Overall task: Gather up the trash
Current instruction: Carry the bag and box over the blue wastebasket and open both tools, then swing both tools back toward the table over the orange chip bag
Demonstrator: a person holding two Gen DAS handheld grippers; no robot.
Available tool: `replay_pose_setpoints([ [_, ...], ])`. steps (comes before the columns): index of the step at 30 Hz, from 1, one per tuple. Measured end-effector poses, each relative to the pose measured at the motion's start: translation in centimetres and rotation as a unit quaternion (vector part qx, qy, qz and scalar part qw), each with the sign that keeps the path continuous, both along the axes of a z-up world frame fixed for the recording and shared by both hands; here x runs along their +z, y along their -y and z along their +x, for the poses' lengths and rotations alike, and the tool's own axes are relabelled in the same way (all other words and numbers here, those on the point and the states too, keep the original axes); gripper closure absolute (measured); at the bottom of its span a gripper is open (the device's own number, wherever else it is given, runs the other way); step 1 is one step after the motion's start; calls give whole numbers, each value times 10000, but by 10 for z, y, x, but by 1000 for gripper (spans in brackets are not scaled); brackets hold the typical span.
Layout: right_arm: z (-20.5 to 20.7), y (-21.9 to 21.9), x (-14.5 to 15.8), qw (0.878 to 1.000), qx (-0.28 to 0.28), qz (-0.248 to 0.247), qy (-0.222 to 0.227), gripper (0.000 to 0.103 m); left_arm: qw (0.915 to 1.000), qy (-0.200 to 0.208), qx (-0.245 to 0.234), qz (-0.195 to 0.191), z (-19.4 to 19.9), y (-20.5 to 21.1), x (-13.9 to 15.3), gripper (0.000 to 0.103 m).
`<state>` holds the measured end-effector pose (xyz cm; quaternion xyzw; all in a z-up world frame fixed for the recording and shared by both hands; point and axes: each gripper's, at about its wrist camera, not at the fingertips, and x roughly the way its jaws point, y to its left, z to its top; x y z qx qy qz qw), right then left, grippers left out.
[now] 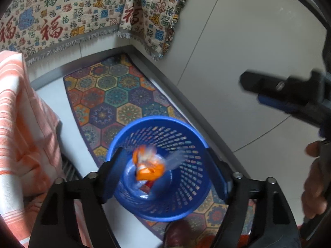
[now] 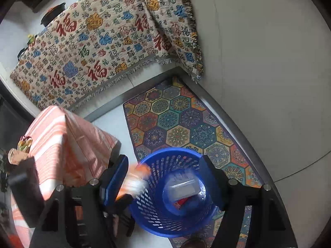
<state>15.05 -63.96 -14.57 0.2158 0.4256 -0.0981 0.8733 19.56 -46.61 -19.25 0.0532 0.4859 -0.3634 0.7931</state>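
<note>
A blue perforated waste basket (image 1: 186,144) stands on a patterned rug, seen from above in both views (image 2: 157,221). My left gripper (image 1: 165,171) is open right over it. A blurred orange and white wrapper (image 1: 149,165) is in mid-air between the fingers, inside the basket's mouth; it also shows as a blur at the basket's left rim in the right wrist view (image 2: 136,177). My right gripper (image 2: 163,184) is open and empty above the basket. A clear plastic piece (image 2: 183,189) and a red scrap (image 2: 182,202) lie on the basket's bottom.
A colourful hexagon rug (image 2: 178,124) lies on the white floor by a grey wall. A small table with an orange striped cloth (image 2: 66,140) stands left of the basket, with small items at its far left edge. A patterned cloth (image 2: 93,41) covers furniture behind.
</note>
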Motion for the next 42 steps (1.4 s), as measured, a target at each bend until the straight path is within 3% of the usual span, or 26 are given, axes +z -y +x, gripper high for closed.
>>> replay_pose_setpoints([
  [5, -6, 1, 17, 9992, -136, -211, 303, 30, 9998, 84, 52, -153, -10, -19, 21, 22],
  [8, -8, -6, 30, 9980, -105, -385, 481, 30, 9990, 256, 76, -368, -22, -44, 51, 20],
  [11, -8, -23, 45, 9959, 77, -611, 669, 30, 9971, 474, 200, -564, -37, -83, 83, 14],
  [15, -7, -63, 62, 9910, 526, -847, 896, 30, 9959, 697, 427, -384, -56, -146, 101, 12],
  [22, 2, -179, 66, 9696, 1884, -1223, 975, 30, 9885, 650, 1275, 487, -67, -264, 76, 12],
  [29, 9, -291, 45, 9425, 3075, -1095, 722, 30, 9615, 462, 2594, 777, -47, -373, 57, 12],
  [33, 21, -339, 27, 9314, 3422, -1157, 435, 30, 9511, 615, 2837, 1054, -38, -392, 51, 10],
  [35, 24, -358, 17, 9255, 3579, -1202, 287, 28, 9462, 700, 2915, 1218, -38, -396, 48, 0],
  [37, 22, -370, 14, 9204, 3618, -1446, 334, 27, 9430, 687, 3046, 1147, -38, -409, 46, 0],
  [42, 25, -376, 13, 9208, 3628, -1388, 354, 24, 9386, 684, 3175, 1165, -26, -412, 45, 1],
])
